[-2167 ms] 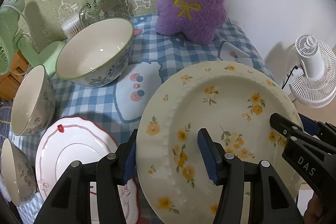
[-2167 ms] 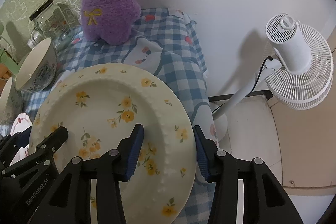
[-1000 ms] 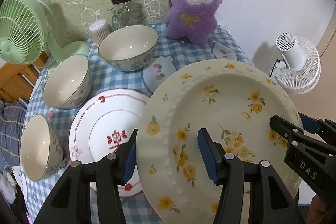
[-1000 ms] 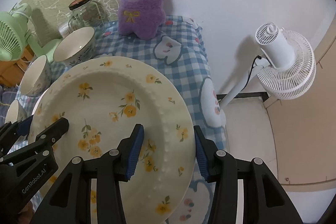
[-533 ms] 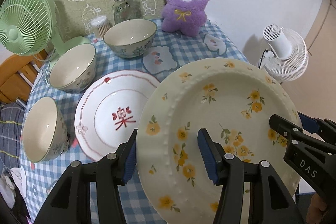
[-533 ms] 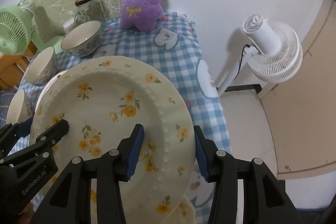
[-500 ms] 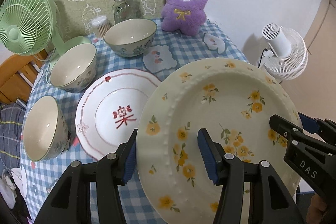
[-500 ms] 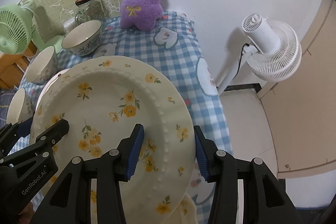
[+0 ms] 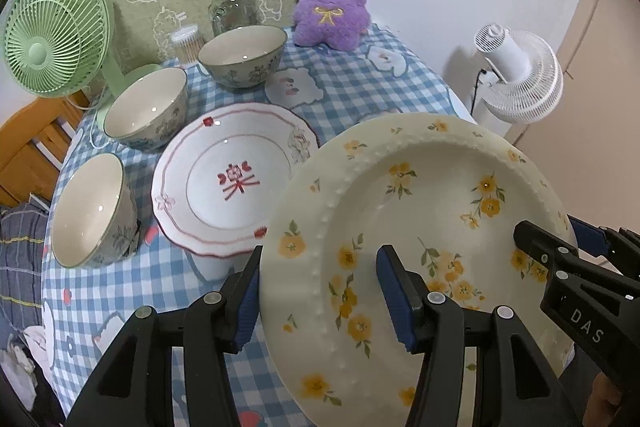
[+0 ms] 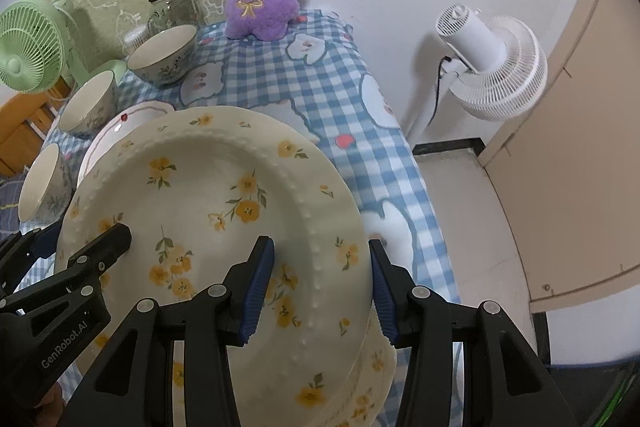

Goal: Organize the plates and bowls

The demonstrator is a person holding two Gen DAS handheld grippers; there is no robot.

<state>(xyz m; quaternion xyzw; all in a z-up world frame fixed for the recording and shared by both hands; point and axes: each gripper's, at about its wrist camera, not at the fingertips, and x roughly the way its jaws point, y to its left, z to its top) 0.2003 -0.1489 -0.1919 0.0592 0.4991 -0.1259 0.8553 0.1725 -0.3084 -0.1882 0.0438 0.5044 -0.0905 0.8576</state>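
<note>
Yellow-flowered plate (image 9: 420,227) hangs tilted in the air, just right of the red-trimmed plate (image 9: 232,183); your left gripper (image 9: 320,291) and right gripper (image 10: 316,283) each clamp its rim. You're mid-carry, I judge; next, lower it level onto that plate.

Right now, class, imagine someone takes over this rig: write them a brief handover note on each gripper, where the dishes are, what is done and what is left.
Left gripper: shut on the near-left rim of the yellow-flower plate.
Right gripper: shut on the same plate's near-right rim. The plate is held in the air, tilted, over the near edge of the table.
On the table: a red-trim plate and three bowls, each standing apart. In the right wrist view another yellow-flower rim shows under the held plate.
Done: plate lifted.
Left: set it down in a plate stack, probably; gather the bowls.
</note>
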